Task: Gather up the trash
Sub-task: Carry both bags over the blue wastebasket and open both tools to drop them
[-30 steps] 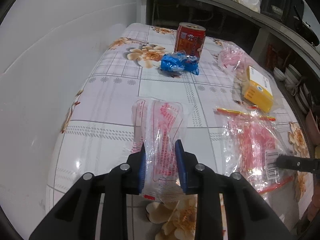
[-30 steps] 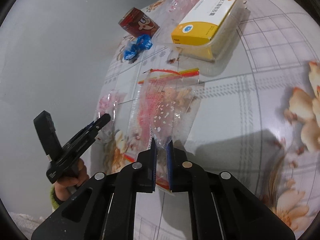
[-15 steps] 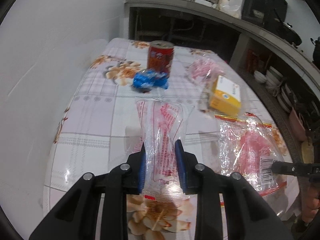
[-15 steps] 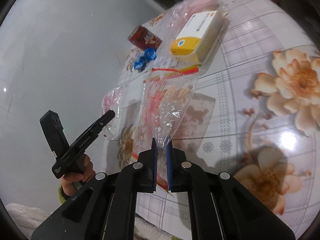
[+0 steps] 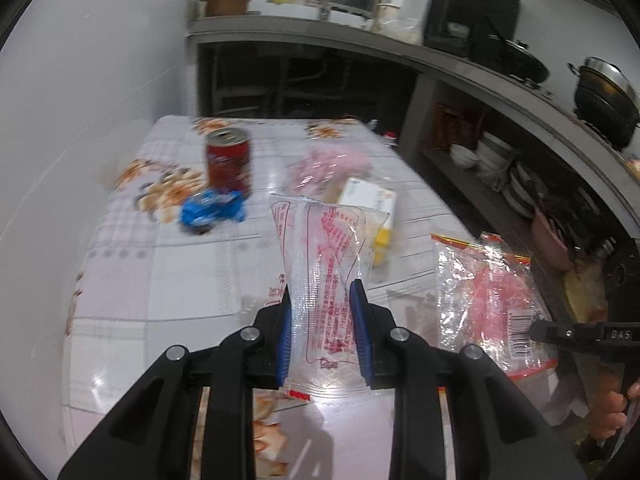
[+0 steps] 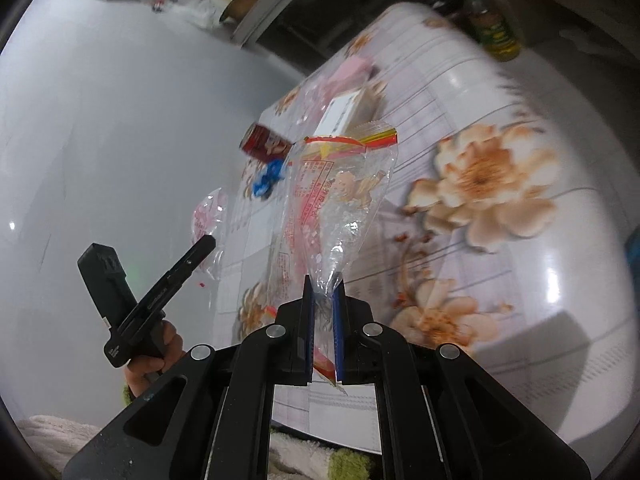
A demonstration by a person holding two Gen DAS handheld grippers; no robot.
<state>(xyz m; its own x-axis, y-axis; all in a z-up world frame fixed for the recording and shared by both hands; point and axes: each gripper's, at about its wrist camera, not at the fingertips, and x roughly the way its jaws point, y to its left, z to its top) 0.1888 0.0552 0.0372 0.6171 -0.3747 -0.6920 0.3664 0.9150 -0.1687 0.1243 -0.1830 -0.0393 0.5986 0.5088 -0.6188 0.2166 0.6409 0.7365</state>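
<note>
My left gripper [image 5: 322, 292] is shut on a clear wrapper with red print [image 5: 326, 256] and holds it up above the floral table [image 5: 168, 272]. My right gripper [image 6: 323, 288] is shut on a clear zip bag with red print [image 6: 340, 196], also lifted off the table; that bag shows at the right of the left wrist view [image 5: 488, 300]. A red can [image 5: 228, 164], a blue crumpled wrapper [image 5: 210, 212], a pink bag [image 5: 332, 164] and a yellow-and-white box [image 5: 370, 204] lie on the table farther off.
A white wall [image 5: 80, 100] runs along the table's left side. A kitchen counter [image 5: 460, 68] with pots and shelves of bowls stands behind and to the right. A green bottle [image 6: 496, 32] stands past the table's far end. The left gripper shows in the right wrist view [image 6: 152, 300].
Both grippers have risen and pulled back from the table, each carrying its bag. The can, blue wrapper and box now sit farther away in view.
</note>
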